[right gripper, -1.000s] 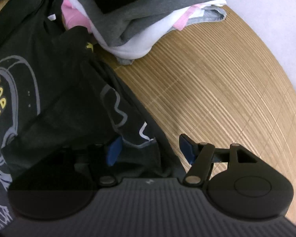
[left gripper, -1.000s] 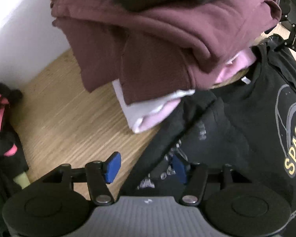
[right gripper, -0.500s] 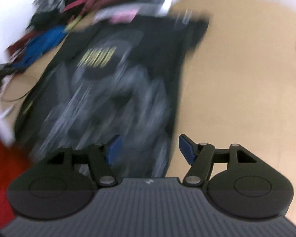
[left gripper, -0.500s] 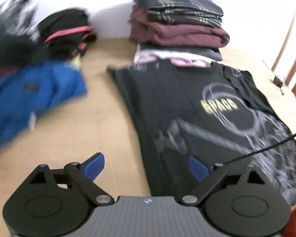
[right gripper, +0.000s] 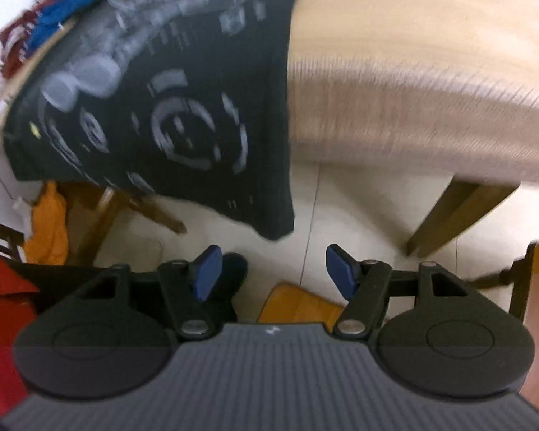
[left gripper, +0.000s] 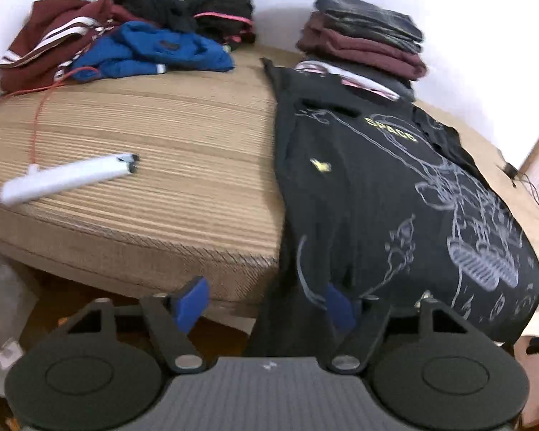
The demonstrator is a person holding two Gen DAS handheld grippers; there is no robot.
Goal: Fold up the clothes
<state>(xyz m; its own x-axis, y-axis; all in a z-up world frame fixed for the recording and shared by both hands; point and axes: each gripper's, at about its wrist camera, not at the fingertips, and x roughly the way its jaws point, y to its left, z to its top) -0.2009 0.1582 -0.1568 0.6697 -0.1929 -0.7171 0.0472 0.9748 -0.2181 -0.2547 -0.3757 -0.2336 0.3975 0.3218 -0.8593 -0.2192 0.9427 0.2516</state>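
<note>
Black T-shirt now overhanging table edge, both claws pulled back, open

Left gripper and right gripper both hold jaws spread wide (nothing between them).

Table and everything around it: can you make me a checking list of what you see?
Surface: wooden table, bare in the middle.
Job's things: black space T-shirt spread flat, its hem hanging over the near edge; folded stack behind it.
Clutter: unfolded pile with a blue jacket and maroon striped top; white device.
Grippers: left claw open at the shirt's hem; right claw open, empty, over the floor.
Cables: thin red cable to the white device.
Surroundings: white wall, tiled floor, orange cloth below.
</note>
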